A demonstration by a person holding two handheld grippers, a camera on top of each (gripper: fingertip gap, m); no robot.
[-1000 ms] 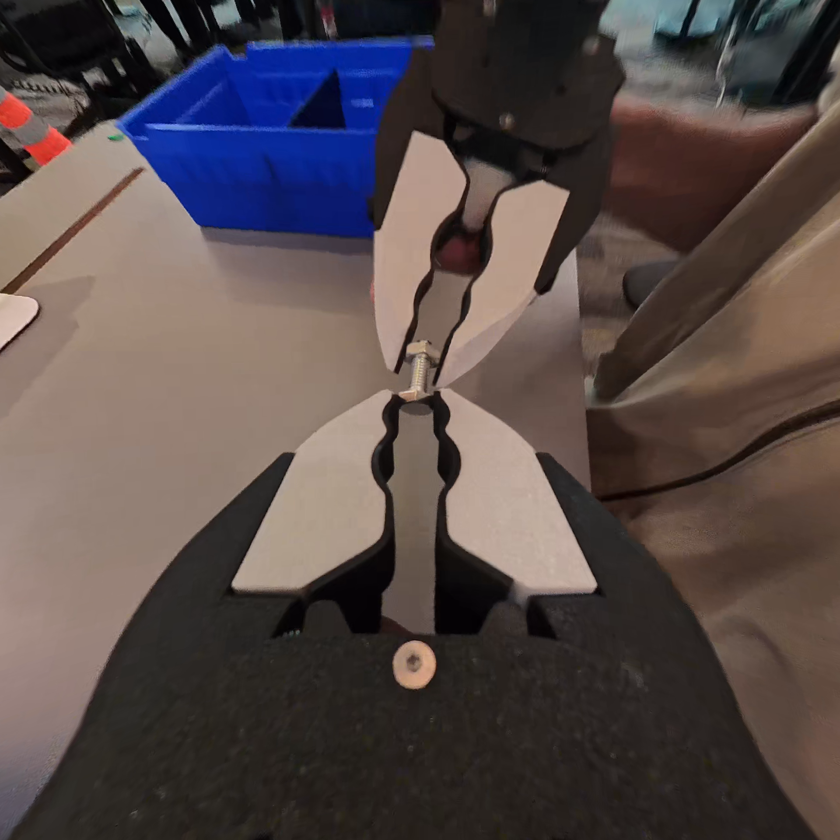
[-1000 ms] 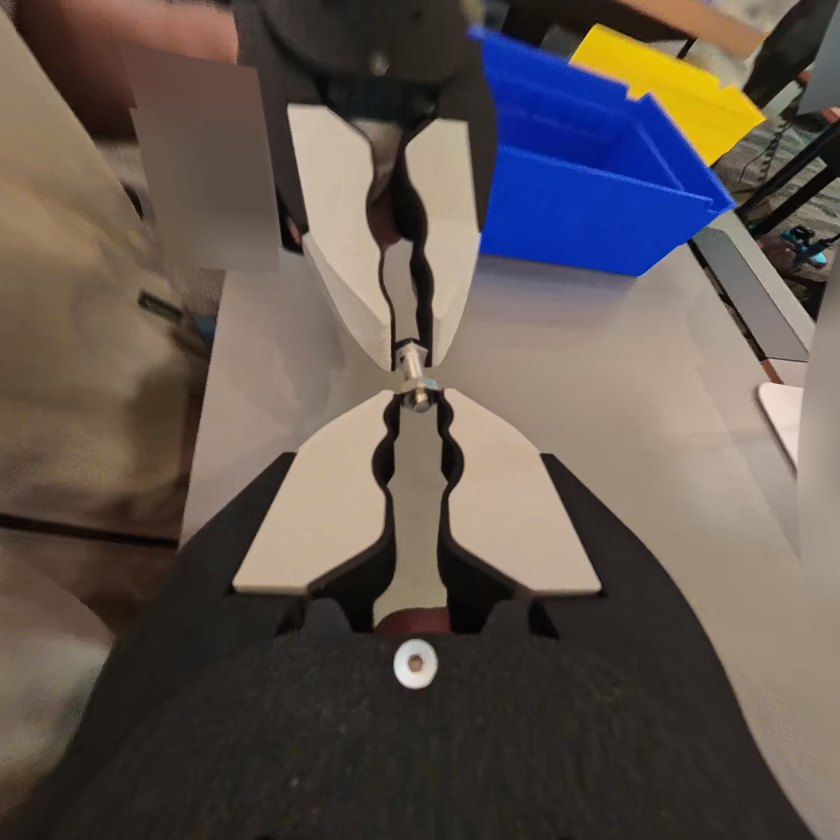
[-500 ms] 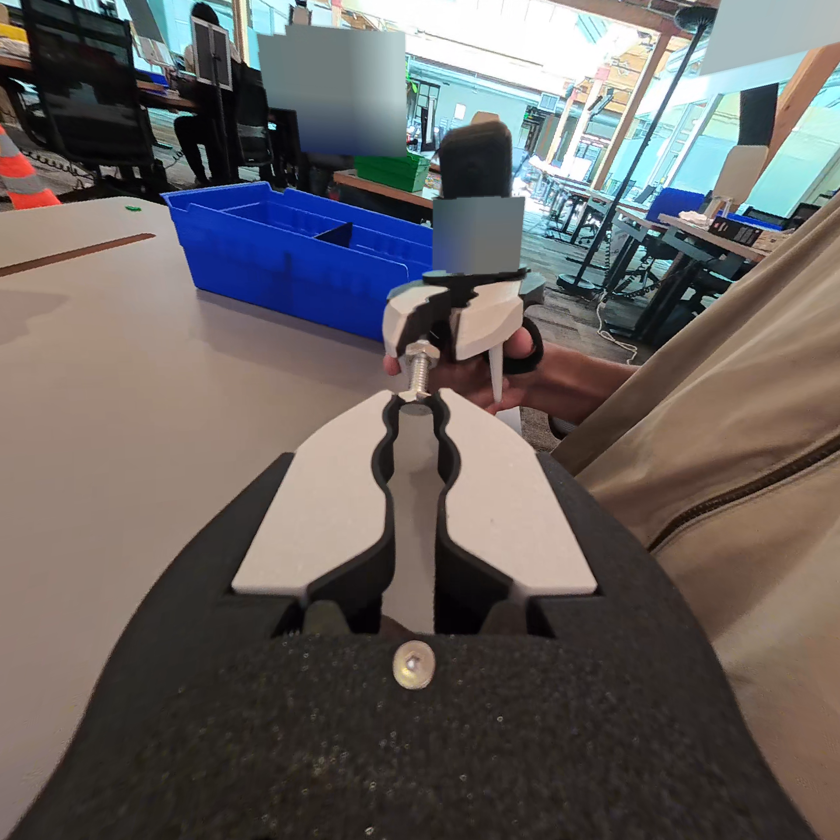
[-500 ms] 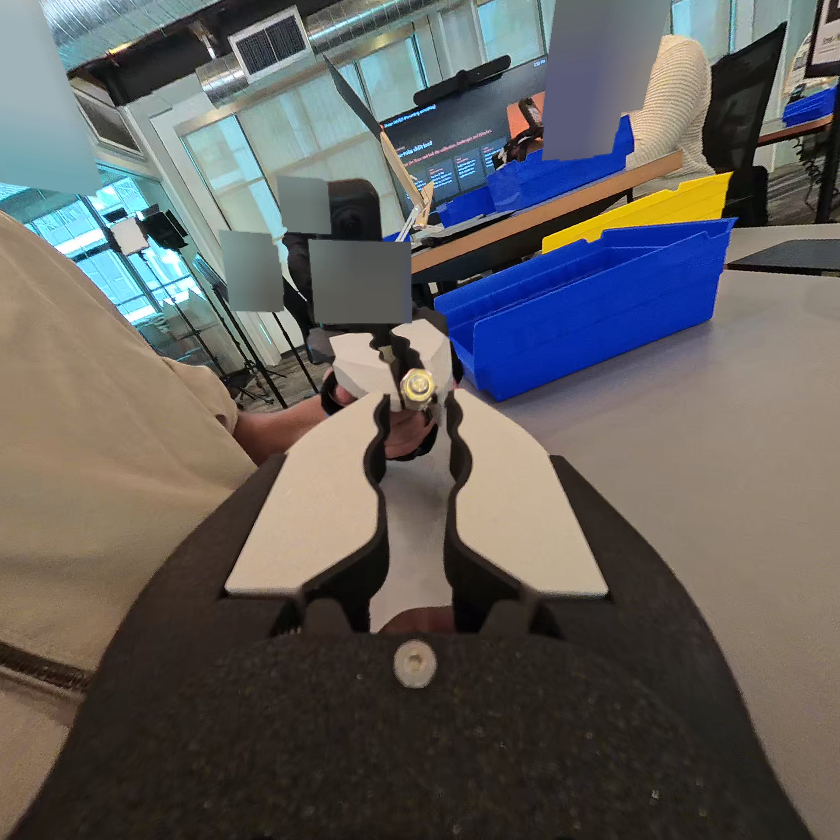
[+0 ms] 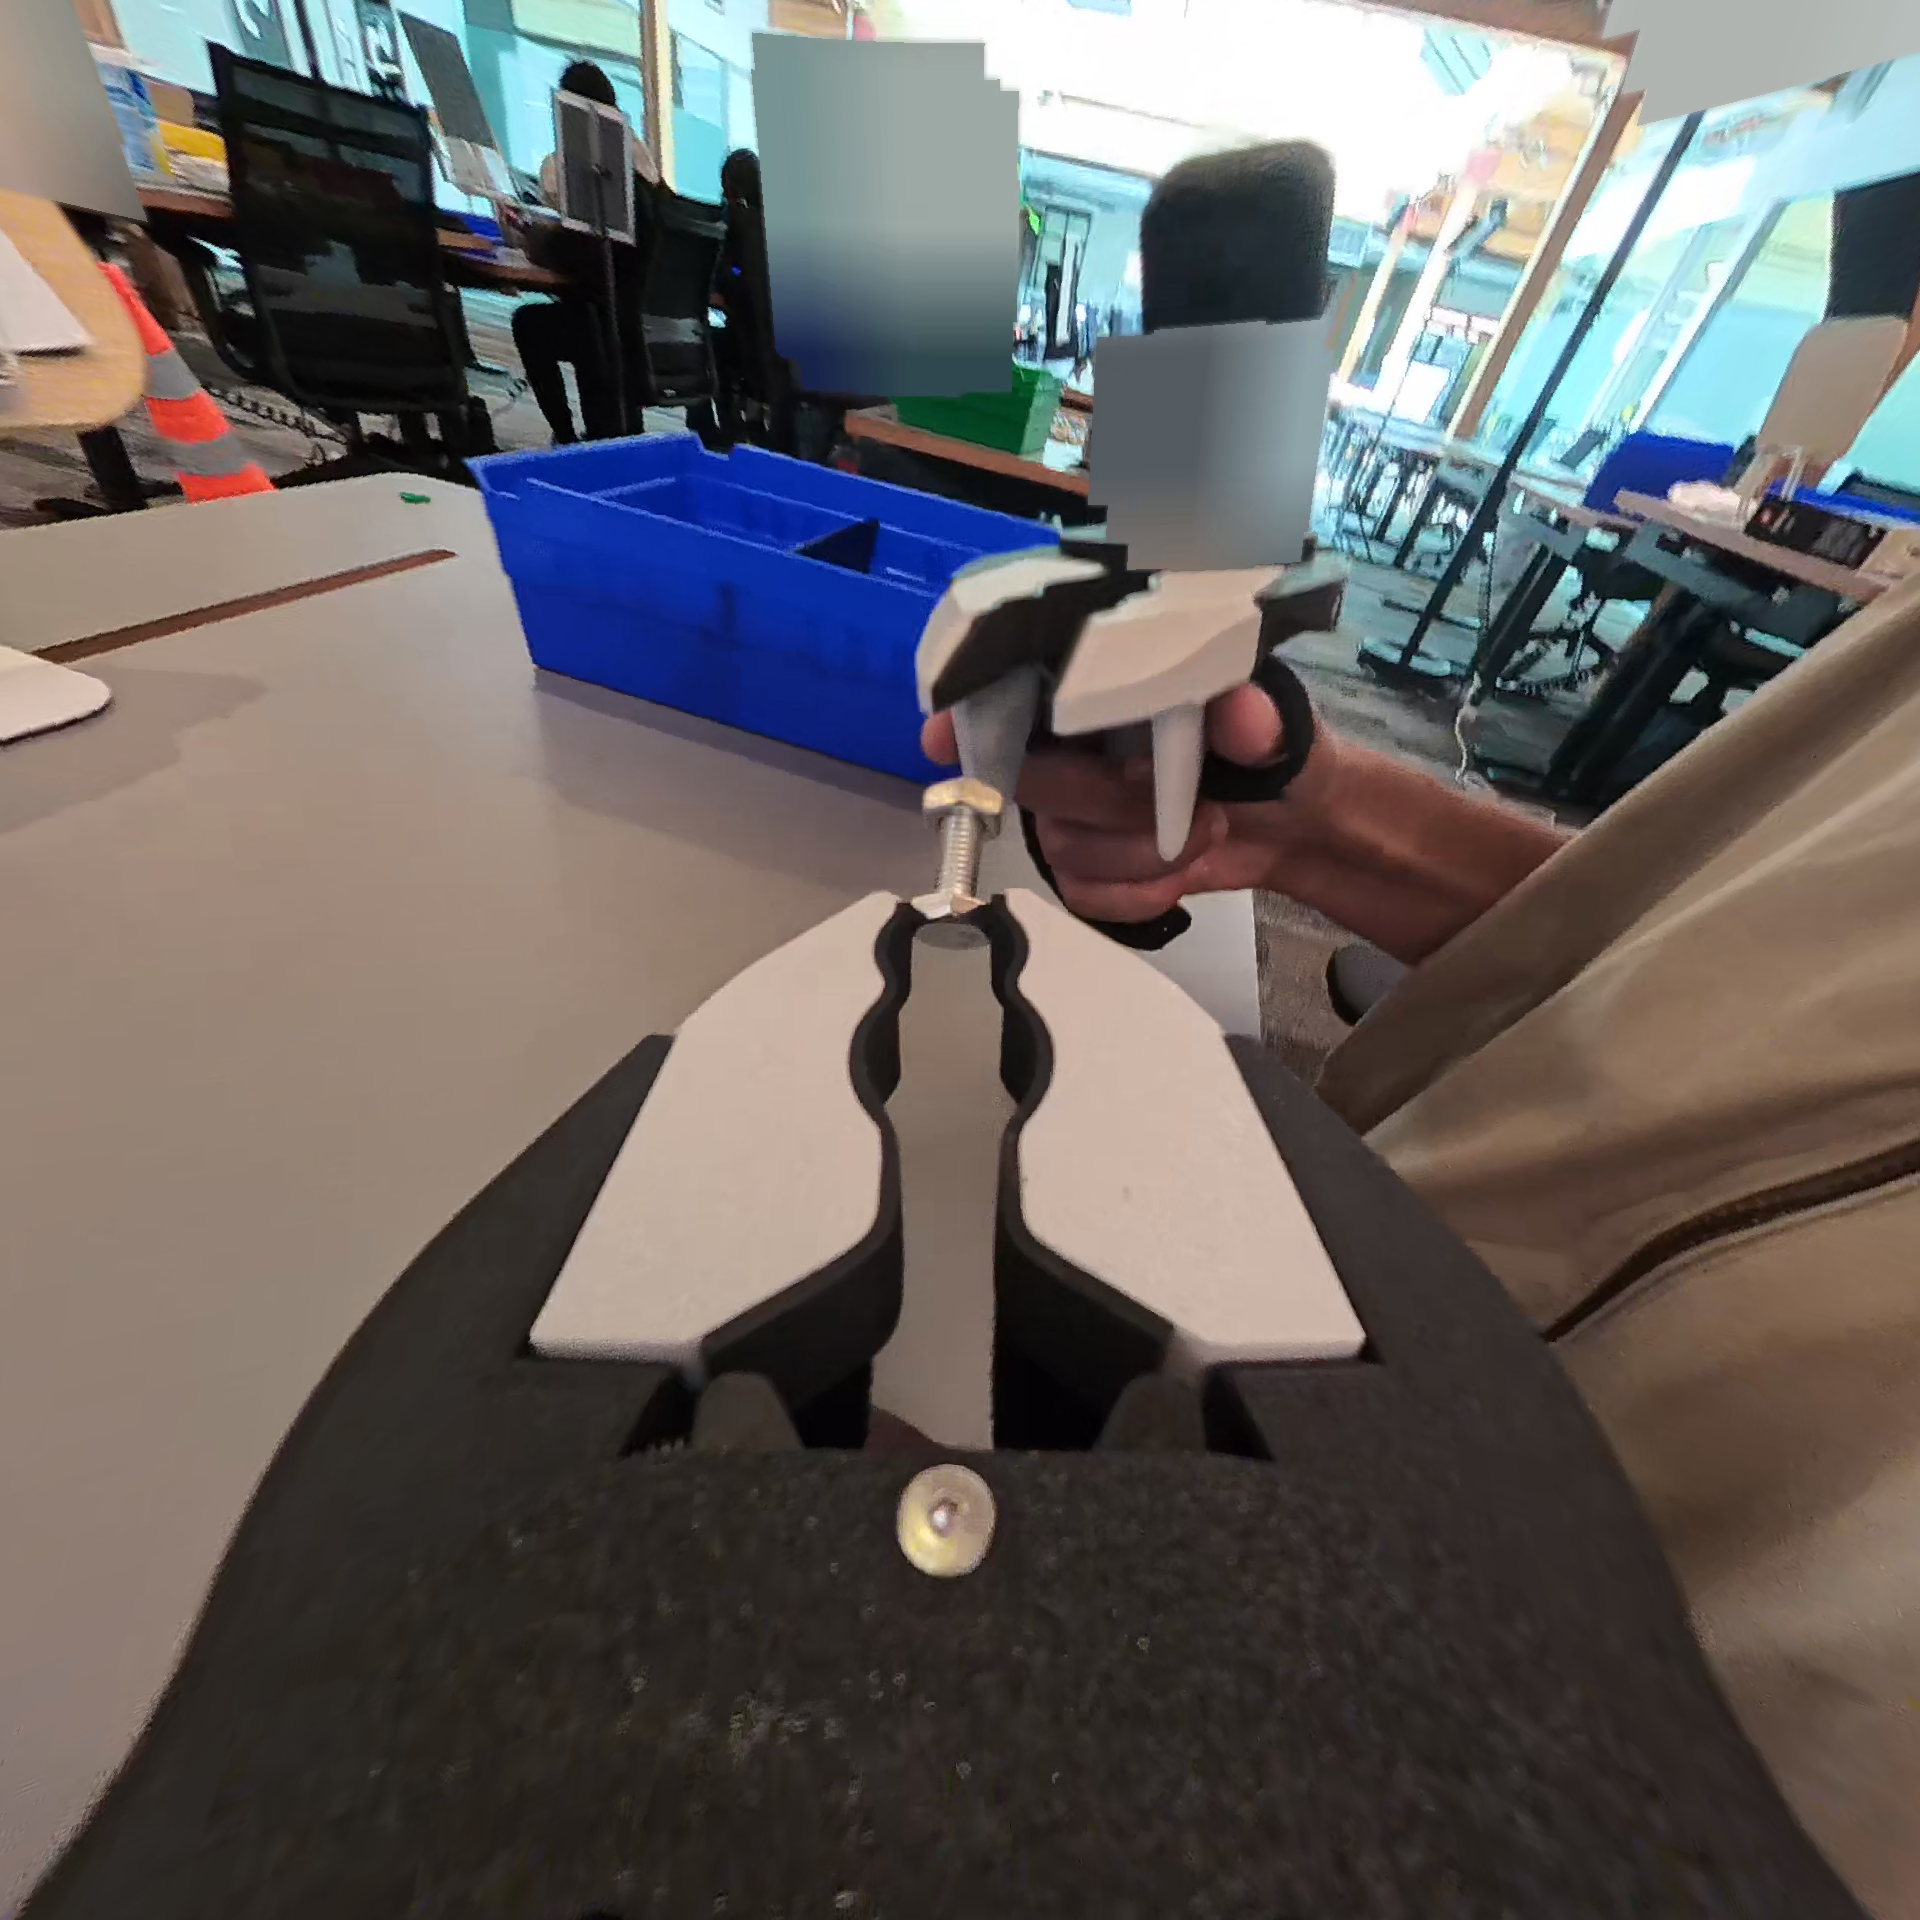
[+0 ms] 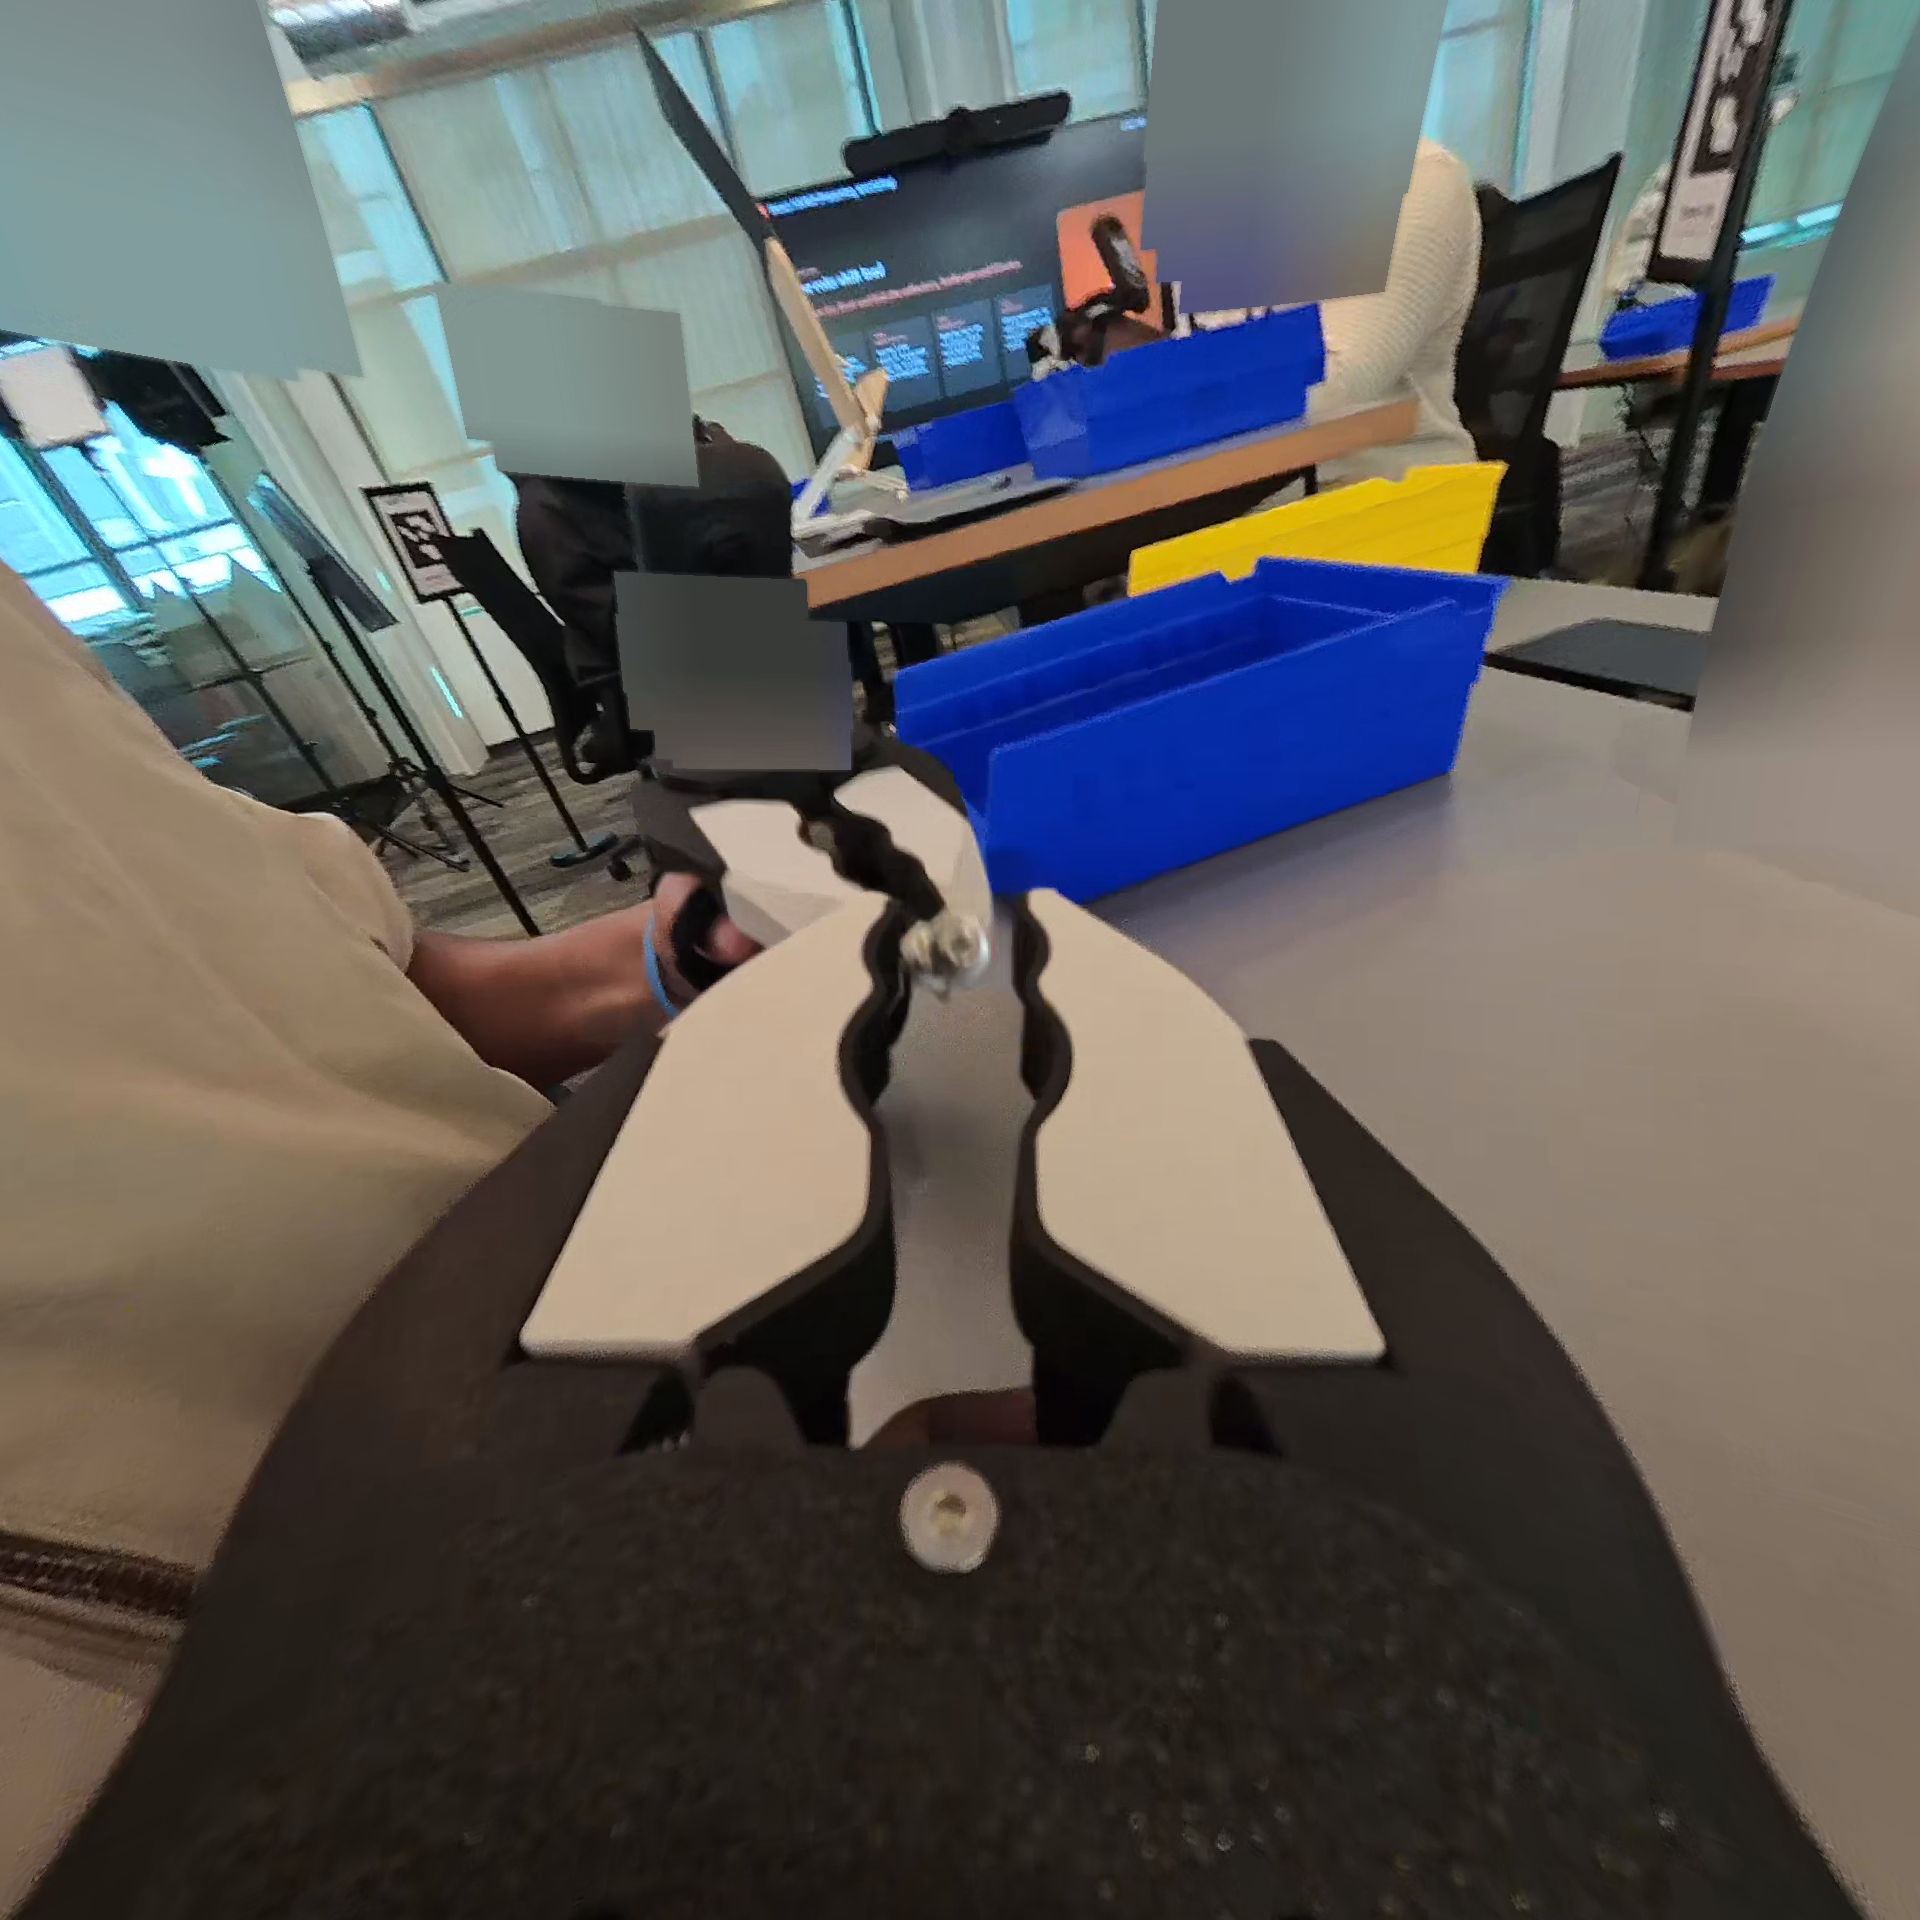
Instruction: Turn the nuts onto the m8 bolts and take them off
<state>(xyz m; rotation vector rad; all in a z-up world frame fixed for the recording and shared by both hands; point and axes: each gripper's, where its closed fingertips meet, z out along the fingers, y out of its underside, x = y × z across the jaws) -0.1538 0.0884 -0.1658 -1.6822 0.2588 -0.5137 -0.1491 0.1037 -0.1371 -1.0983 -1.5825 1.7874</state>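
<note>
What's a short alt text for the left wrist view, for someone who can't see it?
The left claw pinches the head of a silver bolt that stands up toward the right claw, open above it. A nut sits high on the thread by one right finger. Behind, a blue bin rests on the grey table.

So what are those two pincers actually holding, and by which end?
The left gripper pinches the bolt by its lower end. The right gripper is open around the nut at the other end, not clamping it.
</note>
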